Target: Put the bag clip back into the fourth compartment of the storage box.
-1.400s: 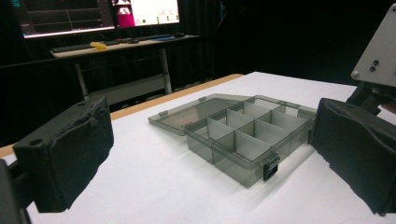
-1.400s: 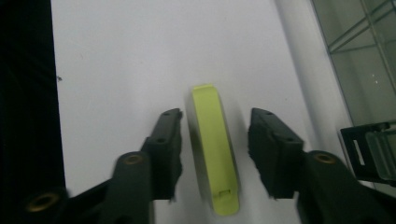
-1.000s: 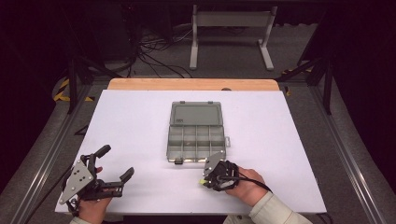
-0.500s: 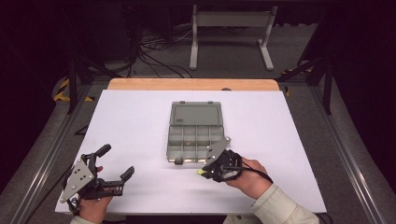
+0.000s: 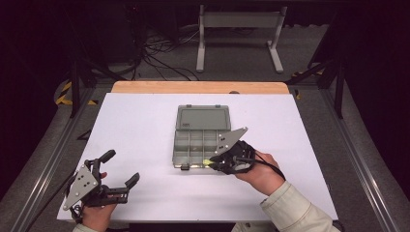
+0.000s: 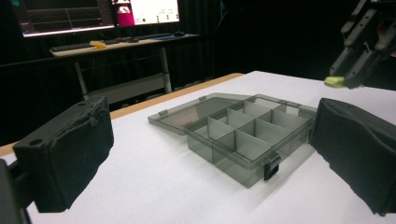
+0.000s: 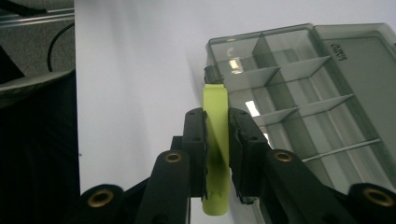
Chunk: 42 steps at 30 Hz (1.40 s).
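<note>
Right gripper [image 7: 216, 126]: jaws nearly closed, pads clamped on a flat yellow-green plastic strip [image 7: 215, 135], which pokes out beyond the tips and also runs back between the jaws. In high view this gripper [image 5: 212, 163] hangs at the near right corner of the compartment box [image 5: 200, 137], strip tip [image 5: 207, 162] just over the box's front edge.

Left gripper [image 5: 121, 166]: jaws wide apart, nothing between them, held over the table's near left corner, well apart from the box. Its pads [image 6: 70, 154] are black, blocky, w/ a rough taped surface.

Box: smoky translucent plastic, rectangular, thin dividers forming several bays, lid [image 5: 202, 117] laid flat open on the far side, small dark latch [image 6: 272, 166] at the front wall.

Table [image 5: 135, 125]: smooth white top, wooden strip along far edge. Broad bare surface left & right of box; near edge close under both hands.
</note>
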### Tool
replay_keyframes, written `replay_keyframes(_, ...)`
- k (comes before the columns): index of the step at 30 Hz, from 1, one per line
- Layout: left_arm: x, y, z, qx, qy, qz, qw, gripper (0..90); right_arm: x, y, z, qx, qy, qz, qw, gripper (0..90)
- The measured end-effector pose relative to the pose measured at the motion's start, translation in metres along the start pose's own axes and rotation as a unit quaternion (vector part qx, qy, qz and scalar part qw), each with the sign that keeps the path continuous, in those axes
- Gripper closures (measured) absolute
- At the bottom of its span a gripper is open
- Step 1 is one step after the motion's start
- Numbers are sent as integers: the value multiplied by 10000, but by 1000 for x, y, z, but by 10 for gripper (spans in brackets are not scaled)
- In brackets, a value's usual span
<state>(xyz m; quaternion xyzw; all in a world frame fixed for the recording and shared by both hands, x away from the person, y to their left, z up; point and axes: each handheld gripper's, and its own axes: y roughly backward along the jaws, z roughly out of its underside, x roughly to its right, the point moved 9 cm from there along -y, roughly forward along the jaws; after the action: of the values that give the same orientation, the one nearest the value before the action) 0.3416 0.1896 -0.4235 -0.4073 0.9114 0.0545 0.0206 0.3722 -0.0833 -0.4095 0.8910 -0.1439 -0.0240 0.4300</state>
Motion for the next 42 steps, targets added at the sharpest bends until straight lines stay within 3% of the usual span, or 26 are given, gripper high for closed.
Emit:
replay_keyframes(10,0,1,0,-12,-41,-5,10000,3,23,5,-11,222,-204,78,9995,779)
replay_keyframes(11,0,1,0,-15,-43,-2,10000,3,32,6,-14,258,-267,184,9991,779)
replay_keyframes(19,0,1,0,-15,-42,-1,10000,3,54,3,-19,331,-522,344,9975,779)
replay_keyframes(35,1,0,1,-36,-42,28,10000,4,94,-13,-25,453,-1054,566,9918,779)
replay_keyframes(42,0,0,1,-35,-55,21,10000,3,108,-26,-26,407,-1148,636,9905,779)
